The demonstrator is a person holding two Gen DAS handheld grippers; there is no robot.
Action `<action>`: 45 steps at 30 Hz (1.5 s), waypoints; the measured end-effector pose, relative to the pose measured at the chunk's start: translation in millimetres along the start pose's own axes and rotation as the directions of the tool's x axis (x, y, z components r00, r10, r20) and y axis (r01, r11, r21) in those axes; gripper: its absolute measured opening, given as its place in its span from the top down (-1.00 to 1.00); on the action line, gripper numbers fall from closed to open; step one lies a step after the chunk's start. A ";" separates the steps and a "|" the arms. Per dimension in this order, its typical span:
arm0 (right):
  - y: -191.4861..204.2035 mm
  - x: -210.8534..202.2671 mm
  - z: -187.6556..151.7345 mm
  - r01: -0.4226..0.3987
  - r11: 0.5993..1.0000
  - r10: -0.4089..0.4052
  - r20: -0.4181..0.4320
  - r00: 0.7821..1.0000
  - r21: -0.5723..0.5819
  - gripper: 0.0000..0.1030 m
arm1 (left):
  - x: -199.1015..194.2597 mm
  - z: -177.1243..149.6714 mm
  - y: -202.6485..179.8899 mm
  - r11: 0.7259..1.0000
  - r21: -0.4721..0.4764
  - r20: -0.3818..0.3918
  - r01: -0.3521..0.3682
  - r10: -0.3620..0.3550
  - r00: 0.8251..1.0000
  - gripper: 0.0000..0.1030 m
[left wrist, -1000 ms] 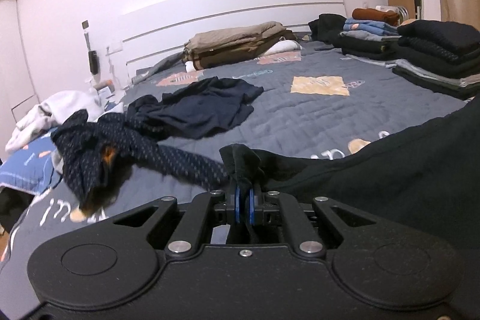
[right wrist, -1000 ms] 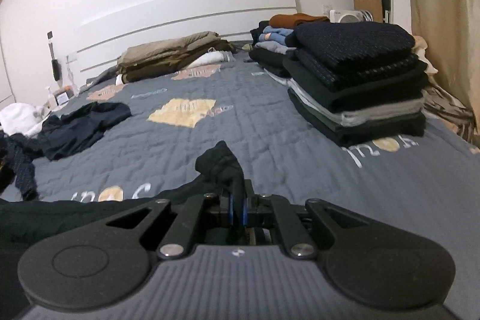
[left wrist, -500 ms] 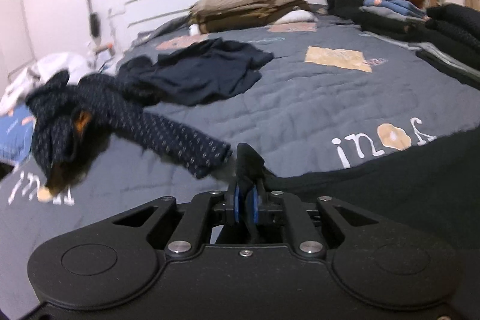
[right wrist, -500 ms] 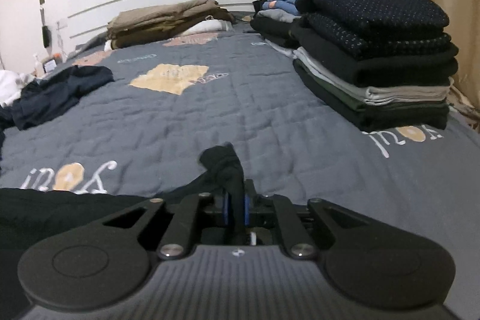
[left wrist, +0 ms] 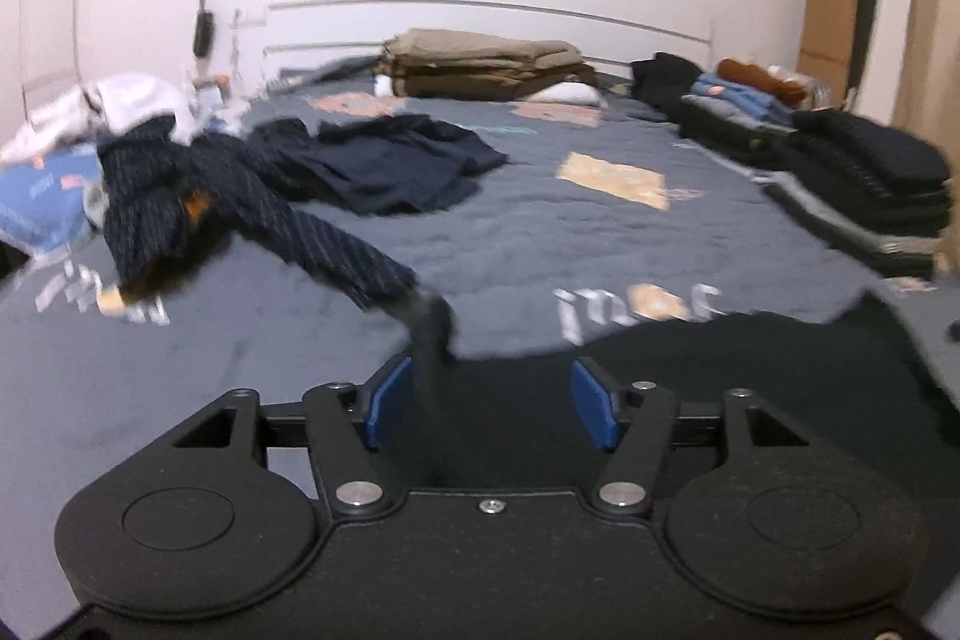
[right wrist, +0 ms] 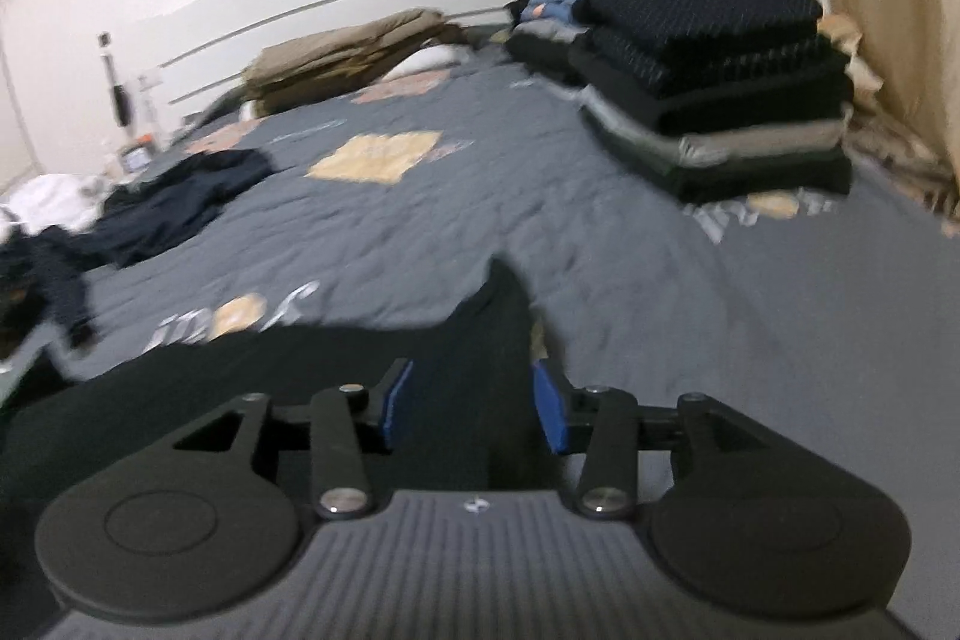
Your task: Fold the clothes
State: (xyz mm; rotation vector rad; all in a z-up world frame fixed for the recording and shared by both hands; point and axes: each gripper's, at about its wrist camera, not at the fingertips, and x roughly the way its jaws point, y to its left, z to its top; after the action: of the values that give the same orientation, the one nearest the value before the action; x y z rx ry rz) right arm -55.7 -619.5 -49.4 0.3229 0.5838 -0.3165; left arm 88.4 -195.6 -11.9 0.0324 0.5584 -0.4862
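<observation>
A black garment [left wrist: 720,376] lies spread on the grey quilted bed [left wrist: 540,244], along its near edge. My left gripper [left wrist: 489,406] has its jaws opening; the blue pads [left wrist: 384,403] stand apart, and the garment's left corner [left wrist: 432,334] pokes up loose between them, close to the left pad. In the right wrist view the same black garment [right wrist: 270,370] runs off to the left. Its right corner [right wrist: 498,322] stands between the separated pads of my right gripper [right wrist: 474,409], whose jaws are also opening. Neither pair of pads presses on the cloth.
Folded dark stacks [left wrist: 870,184] [right wrist: 720,100] line the bed's right side. A tan folded pile [left wrist: 480,61] sits by the white headboard. A navy garment [left wrist: 384,166], a dotted dark garment [left wrist: 240,214] and white clothes [left wrist: 120,106] lie crumpled on the left.
Both grippers were shut on the black garment's corners and have let go, pads now apart. Both moved across the bed, and the garment has come down onto the quilt.
</observation>
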 end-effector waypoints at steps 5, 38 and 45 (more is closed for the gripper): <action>7.0 -41.4 -36.3 -0.089 0.989 0.092 -0.018 0.996 0.122 0.11 | -40.3 -27.5 -16.8 0.993 -0.085 0.000 0.077 -0.077 0.997 -0.21; 57.9 -81.3 -124.4 -0.266 0.904 0.309 -0.082 0.948 0.335 0.10 | -89.9 -144.9 63.1 0.745 -0.664 0.021 0.066 -0.070 0.997 -0.36; 85.7 -75.2 -128.3 -0.314 0.906 0.359 -0.121 0.925 0.285 0.10 | -78.5 -153.3 56.1 0.722 -0.690 0.006 0.059 -0.076 0.997 -0.36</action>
State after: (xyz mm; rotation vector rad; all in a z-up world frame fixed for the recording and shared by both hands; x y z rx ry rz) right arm -144.7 -478.1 -89.1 0.7035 0.6435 -0.0268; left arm -21.0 -87.4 -107.4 -0.7111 0.7403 -0.3214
